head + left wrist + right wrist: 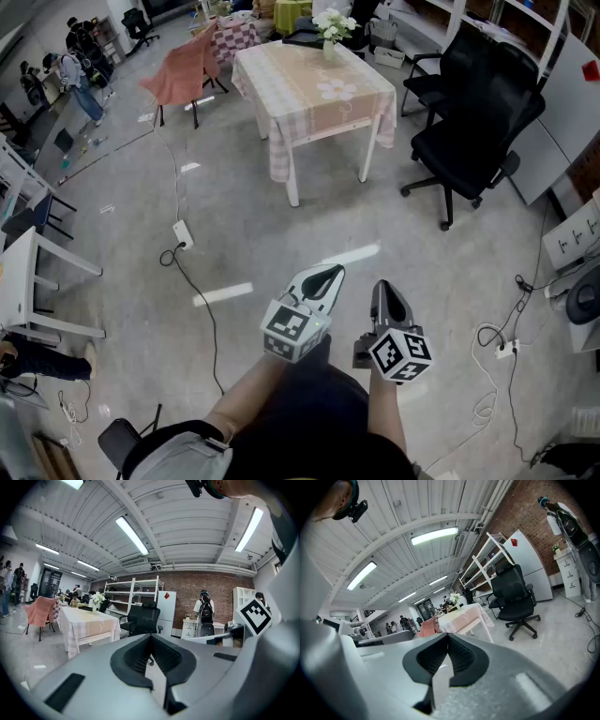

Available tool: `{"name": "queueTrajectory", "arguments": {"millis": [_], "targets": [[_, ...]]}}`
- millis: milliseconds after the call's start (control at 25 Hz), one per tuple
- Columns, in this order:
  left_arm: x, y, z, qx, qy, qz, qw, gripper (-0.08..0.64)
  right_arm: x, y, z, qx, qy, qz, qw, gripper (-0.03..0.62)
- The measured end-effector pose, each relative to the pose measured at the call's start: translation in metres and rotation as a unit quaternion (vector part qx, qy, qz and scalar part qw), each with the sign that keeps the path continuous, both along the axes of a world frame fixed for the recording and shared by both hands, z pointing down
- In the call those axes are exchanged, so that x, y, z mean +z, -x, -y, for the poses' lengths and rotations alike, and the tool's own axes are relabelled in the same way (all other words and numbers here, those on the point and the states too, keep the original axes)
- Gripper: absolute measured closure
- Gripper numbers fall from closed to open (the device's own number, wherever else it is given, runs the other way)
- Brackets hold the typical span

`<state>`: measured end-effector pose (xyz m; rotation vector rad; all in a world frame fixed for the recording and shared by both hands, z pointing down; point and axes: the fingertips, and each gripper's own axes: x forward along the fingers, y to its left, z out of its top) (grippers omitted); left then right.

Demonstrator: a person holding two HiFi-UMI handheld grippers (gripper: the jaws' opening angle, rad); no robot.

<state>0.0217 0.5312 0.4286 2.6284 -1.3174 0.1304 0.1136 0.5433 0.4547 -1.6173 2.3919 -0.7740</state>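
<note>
The left tongs (pixel 327 276) are pressed narrow, tips meeting, with nothing between them. The right tongs (pixel 385 293) are closed the same way, tips together and empty. Both hang in the air over the bare floor (pixel 281 244), side by side and close together, the left a little further forward. Each carries its marker cube near the hand, the left cube (pixel 294 329) beside the right cube (pixel 401 354).

Both tongs point toward the table (pixel 314 89), which stands well ahead of them under a checked cloth. A vase (pixel 329 31) of white flowers sits at its far edge. Ahead and to the right of the right tongs stands a black chair (pixel 473 127), well apart from both. Ahead and to the left of the left tongs a power strip (pixel 183 232) lies on the floor, and its cable (pixel 208 319) trails back past them. Further off beyond it, left of the table, stands a seat draped in pink cloth (pixel 183 70).
</note>
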Motion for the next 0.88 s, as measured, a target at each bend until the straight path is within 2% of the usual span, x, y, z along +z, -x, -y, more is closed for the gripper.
{"name": "queueTrajectory", "arguments": {"millis": [360, 480, 880], "targets": [[-0.001, 0.008, 0.028, -0.01, -0.01, -0.004, 0.9999, 0.554, -0.012, 0.009, 0.027, -0.012, -0.031, -0.028, 0.999, 0.591], [-0.003, 0.006, 0.056, -0.008, -0.012, -0.003, 0.9999, 0.554, -0.018, 0.008, 0.054, -0.012, -0.041, -0.037, 0.998, 0.591], [-0.028, -0.006, 0.166, -0.004, -0.024, -0.015, 0.9996, 0.554, -0.041, -0.004, 0.156, -0.002, -0.05, -0.027, 0.998, 0.591]]}}
